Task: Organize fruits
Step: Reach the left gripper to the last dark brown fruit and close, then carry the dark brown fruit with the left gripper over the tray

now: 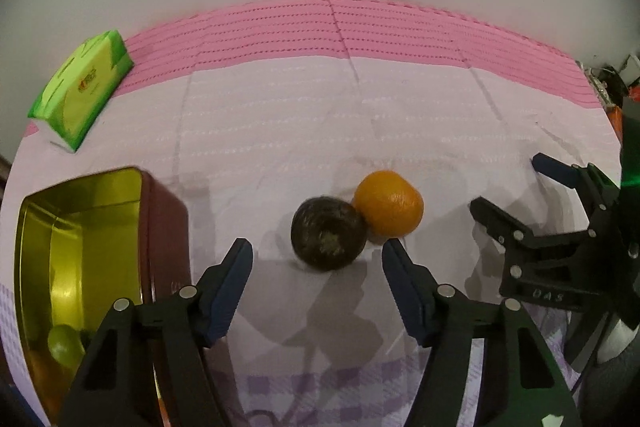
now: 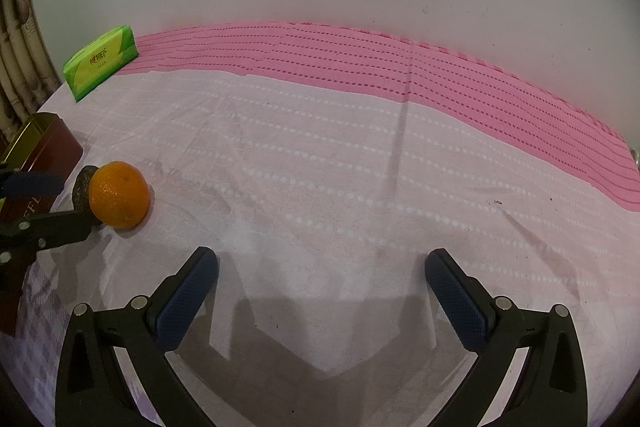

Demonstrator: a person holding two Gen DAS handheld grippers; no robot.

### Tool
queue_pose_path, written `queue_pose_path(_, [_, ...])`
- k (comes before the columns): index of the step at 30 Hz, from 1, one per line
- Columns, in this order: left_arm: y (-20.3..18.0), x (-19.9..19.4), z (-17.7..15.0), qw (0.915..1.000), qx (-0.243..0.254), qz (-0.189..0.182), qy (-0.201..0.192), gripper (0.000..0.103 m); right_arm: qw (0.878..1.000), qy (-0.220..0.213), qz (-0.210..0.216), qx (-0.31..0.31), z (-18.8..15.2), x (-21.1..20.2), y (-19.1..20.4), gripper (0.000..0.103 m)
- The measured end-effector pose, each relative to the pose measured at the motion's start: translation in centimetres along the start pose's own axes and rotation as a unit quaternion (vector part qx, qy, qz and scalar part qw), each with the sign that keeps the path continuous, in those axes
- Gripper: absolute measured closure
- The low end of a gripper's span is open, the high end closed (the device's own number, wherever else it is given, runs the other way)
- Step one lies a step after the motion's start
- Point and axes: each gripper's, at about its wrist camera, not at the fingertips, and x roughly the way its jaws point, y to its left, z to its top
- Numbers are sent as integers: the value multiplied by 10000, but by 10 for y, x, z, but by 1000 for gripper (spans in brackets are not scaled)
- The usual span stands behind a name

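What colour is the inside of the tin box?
Shiny gold-yellow inside the tin box, dark red outside. The left wrist view shows it best.

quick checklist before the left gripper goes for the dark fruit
1. Left gripper open, nothing between its pads: ok.
2. Dark fruit lined up just ahead of the jaws: ok.
3. Dark fruit free of neighbours: not ok, the orange touches it.
4. Tin open, with room: ok, one green fruit inside.
5. Right gripper open, away from the fruit: ok.
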Motion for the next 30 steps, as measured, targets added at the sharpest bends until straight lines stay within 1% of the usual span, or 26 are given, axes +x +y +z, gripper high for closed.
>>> queue_pose_path(5, [1,8,7,9999,4,-108,41,48,10000,0,0,0,0,0,0,0])
queue_pose_path(7, [2,12,7,9998,-13,-175,97,58,10000,0,0,0,0,0,0,0])
queue_pose_path(12, [1,14,7,9997,42,-230,123,66,10000,1,-1,1,0,0,0,0])
queue_pose_path(15, [2,13,7,9997,69,-204,123,66,10000,2,-1,2,0,0,0,0])
queue_pose_path(18, [4,10,4,9995,87,-266,167,66,10000,2,-2,4,0,0,0,0])
queue_pose_path(22, [5,2,-2,9996,117,-187,160,66,10000,3,-2,4,0,-1,0,0])
queue_pose_path(30, [13,-31,-18,9998,-60,-180,44,66,10000,4,-2,5,0,0,0,0])
